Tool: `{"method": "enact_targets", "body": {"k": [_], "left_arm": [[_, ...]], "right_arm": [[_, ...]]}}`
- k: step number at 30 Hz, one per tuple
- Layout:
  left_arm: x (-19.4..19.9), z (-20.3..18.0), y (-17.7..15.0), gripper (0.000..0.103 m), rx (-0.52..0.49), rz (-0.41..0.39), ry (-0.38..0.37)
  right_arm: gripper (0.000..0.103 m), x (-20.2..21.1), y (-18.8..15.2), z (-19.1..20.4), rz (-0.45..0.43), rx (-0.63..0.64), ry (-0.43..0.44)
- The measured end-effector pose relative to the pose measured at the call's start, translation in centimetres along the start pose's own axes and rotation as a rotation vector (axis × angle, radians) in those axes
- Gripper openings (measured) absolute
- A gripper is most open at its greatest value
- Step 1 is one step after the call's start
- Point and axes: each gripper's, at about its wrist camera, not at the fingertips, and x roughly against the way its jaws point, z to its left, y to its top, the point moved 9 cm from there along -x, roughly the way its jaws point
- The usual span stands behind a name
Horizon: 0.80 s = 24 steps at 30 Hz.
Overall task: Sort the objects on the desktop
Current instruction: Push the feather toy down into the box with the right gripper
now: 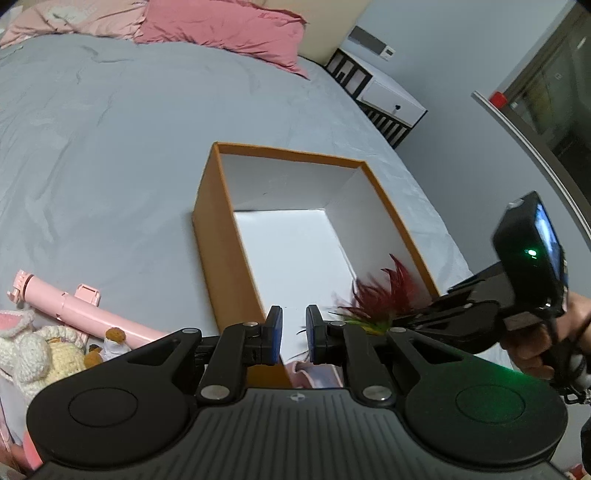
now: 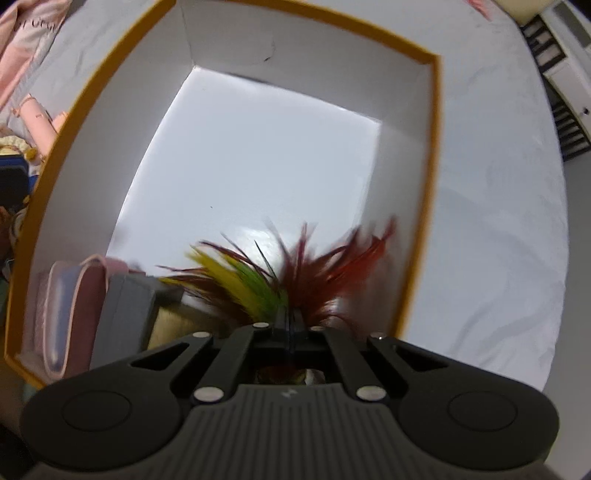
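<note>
An orange box (image 1: 288, 151) with a white inside stands on the grey bed, open at the top. My right gripper (image 2: 290, 325) points steeply down over the near right part of the box (image 2: 436, 147) and is shut on a bunch of dark red, yellow and green feathers (image 2: 295, 273). In the left wrist view it (image 1: 406, 321) comes in from the right with the feathers (image 1: 384, 291) fanning over the box's right wall. My left gripper (image 1: 294, 332) hovers at the near left corner of the box. Its blue pads stand a narrow gap apart with nothing seen pressed between them.
Inside the near left end of the box lie a pink pouch (image 2: 74, 314) and a grey item (image 2: 125, 314). Left of the box lie a pink folding stick (image 1: 92, 314), a crocheted bunny (image 1: 26, 350) and a small doll (image 1: 114, 339). Pink pillows (image 1: 221, 26) and a nightstand (image 1: 391, 96) lie beyond.
</note>
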Motion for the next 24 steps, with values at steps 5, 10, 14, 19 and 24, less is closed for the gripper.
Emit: {"method": "enact_targets", "body": {"k": [5,10,14,19,24], "left_arm": [[0.9,-0.5,-0.2,0.014,-0.009,-0.016,0.016],[2.0,-0.9,-0.4,0.014,-0.017,-0.035,0.03],[2.7,-1.0,-0.8,0.014,-0.02,-0.042,0.047],[3.7,-1.0,-1.1,0.014,-0.024,-0.052,0.063],[4.1,-0.6,-1.4,0.014,-0.025,-0.05,0.083]], "right_arm": [[0.0,2.2,-2.0,-1.1,-0.059,-0.068,0.001],[0.0,3.9,-2.9,-1.5,-0.102,-0.139,0.039],[0.0,4.7,-3.5,-1.9,-0.16,-0.177,0.049],[0.0,6.9,-3.4,-2.0,-0.233,-0.199,0.048],[0.005,6.4,-2.4,-1.4,-0.212,-0.129,0.061]]}}
